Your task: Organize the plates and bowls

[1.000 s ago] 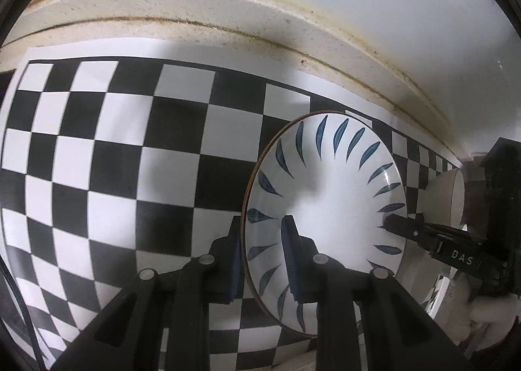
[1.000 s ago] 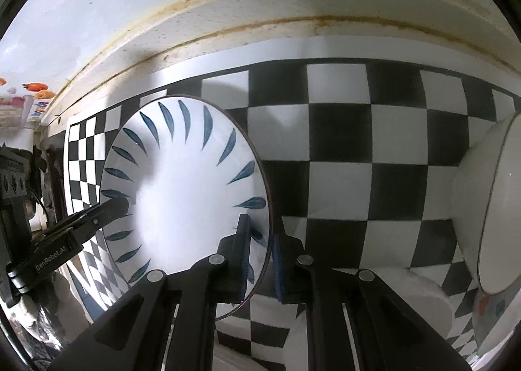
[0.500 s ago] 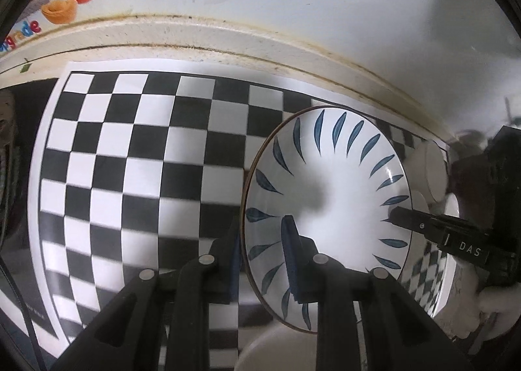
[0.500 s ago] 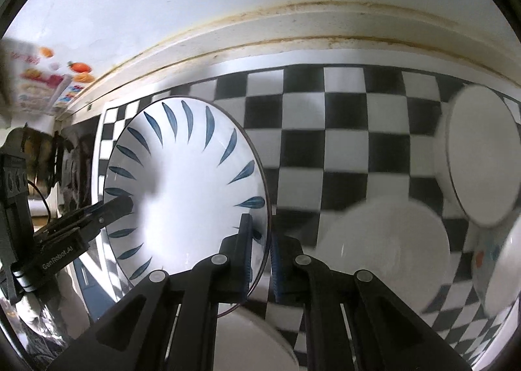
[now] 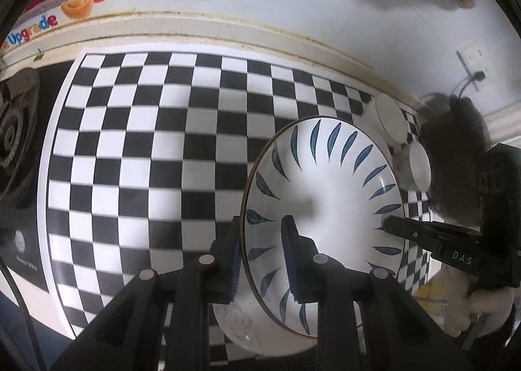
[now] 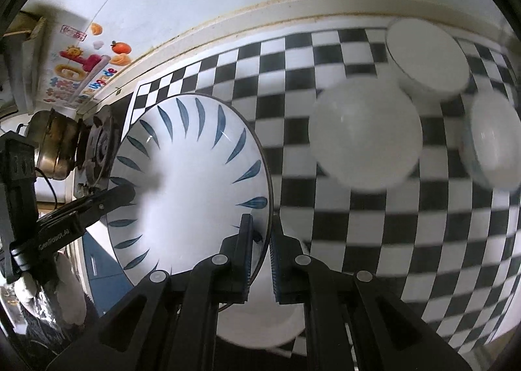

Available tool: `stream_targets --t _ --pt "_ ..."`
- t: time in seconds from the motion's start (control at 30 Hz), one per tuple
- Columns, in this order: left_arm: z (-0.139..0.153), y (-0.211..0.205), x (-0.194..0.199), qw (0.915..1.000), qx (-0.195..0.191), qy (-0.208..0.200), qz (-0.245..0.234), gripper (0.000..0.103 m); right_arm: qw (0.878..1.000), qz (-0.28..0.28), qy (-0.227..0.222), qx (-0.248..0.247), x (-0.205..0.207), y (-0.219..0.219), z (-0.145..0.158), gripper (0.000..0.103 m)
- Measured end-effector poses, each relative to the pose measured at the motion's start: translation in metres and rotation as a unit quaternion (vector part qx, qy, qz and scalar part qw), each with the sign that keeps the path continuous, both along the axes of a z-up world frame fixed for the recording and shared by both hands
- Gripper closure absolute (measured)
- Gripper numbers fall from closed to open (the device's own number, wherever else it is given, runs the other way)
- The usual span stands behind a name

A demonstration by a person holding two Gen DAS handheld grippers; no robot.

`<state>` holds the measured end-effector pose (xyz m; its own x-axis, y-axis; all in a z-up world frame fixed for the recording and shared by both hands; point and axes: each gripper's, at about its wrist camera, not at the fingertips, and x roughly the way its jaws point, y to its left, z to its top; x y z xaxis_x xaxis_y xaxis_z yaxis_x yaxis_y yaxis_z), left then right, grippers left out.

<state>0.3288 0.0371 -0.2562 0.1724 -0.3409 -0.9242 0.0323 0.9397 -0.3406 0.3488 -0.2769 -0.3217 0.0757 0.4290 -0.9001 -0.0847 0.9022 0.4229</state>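
A white plate with blue leaf marks hangs tilted above the checkered mat, held from both sides. My left gripper is shut on the plate's left rim, one pad on each face. My right gripper is shut on the opposite rim of the same plate. Each gripper shows in the other's view, clamped on the far rim: the right gripper and the left gripper. A white bowl lies on the mat right under the plate.
Three more white bowls stand on the mat to the right: a large one, one behind it and one at the edge. A stove burner and a metal pot are at the left. A wall runs behind the mat.
Both grippers have risen with the plate held between them. Much more of the mat shows below, and the bowls, the burner and the wall stickers have come into view.
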Motion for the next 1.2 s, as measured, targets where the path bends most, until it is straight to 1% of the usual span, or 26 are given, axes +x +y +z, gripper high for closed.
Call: stream_targets --t 0.13,0.3,0.5,0.67,0.93,1.2 --pt "-0.005 -0.002 -0.021 0.9999 0.004 0.01 -0.007 0.083 1.0 -0.007 0.003 0.005 -0.032 -0.008 -0.002 0.093" --pt "-0.017 -0.003 -0.038 0.9996 0.01 0.025 -0.008 0.083 1.0 -0.002 0.018 0.005 -0.06 -0.01 -0.018 0.093" --pt "-0.035 -0.008 -0.052 0.9989 0.016 0.043 -0.009 0.083 0.999 -0.004 0.038 0.006 -0.077 -0.016 -0.041 0.093" --pt "-0.051 -0.012 -0.057 0.998 0.023 0.058 -0.009 0.083 0.999 -0.002 0.049 -0.002 -0.079 -0.02 -0.057 0.093" --pt "-0.073 -0.016 -0.064 0.9954 0.041 0.085 -0.014 0.083 0.998 0.013 0.06 -0.023 -0.081 -0.015 -0.072 0.093" --pt "-0.081 -0.021 -0.065 0.9933 0.064 0.093 -0.022 0.083 0.997 0.023 0.065 -0.033 -0.08 -0.01 -0.082 0.093"
